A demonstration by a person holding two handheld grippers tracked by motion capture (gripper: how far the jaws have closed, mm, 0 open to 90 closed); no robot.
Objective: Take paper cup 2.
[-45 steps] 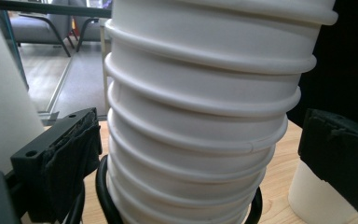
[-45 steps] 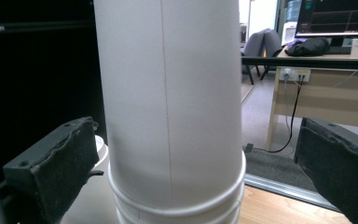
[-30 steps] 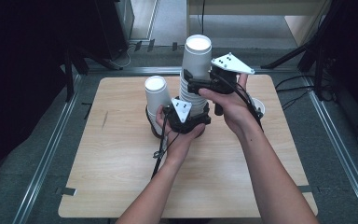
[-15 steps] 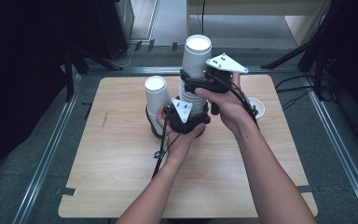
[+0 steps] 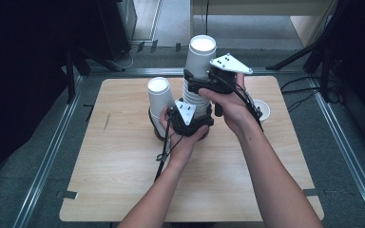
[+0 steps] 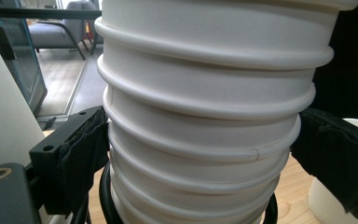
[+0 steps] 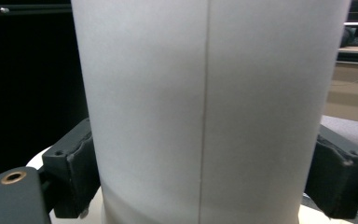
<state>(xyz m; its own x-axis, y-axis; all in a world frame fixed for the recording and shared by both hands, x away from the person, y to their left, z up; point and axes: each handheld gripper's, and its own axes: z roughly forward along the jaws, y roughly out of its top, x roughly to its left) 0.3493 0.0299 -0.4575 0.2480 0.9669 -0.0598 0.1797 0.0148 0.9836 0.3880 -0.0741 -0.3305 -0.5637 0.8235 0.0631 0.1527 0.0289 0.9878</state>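
**A:** What containers are on the table (image 5: 123, 190), and is anything in them?

**B:** All are white paper cups. The tall stack of cups (image 5: 197, 80) stands upright near the middle of the wooden table, toward its far side. Its rolled rims form close rings low down, and the top cup (image 5: 202, 50) rises well above them. From the high view, the inside of that top cup looks plain white; I cannot tell if it holds anything. A second, shorter stack (image 5: 159, 102) stands just to the left, leaning slightly, and it also shows a white inside. A single cup (image 5: 261, 110) sits on the table to the right, partly hidden behind the person's right hand.

**A:** What is each gripper doing?

**B:** The left gripper (image 5: 190, 116) is low on the tall stack. In the left gripper view, the ringed rims (image 6: 205, 140) sit between its two black padded jaws. The jaws are spread about as wide as the stack. The left pad touches the rims, while the right pad lies against the stack's edge or just beside it.

**A:** And the right one?

**B:** The right gripper (image 5: 204, 85) is higher up, at the smooth wall of the top cup. In its own view, that white wall (image 7: 205, 112), with a thin vertical seam, stands between the jaws. Both jaws meet its sides, pinching the cup.

**A:** Where are the hands?

**B:** Both forearms reach in from the near edge, and the hands nearly touch beside the stack.
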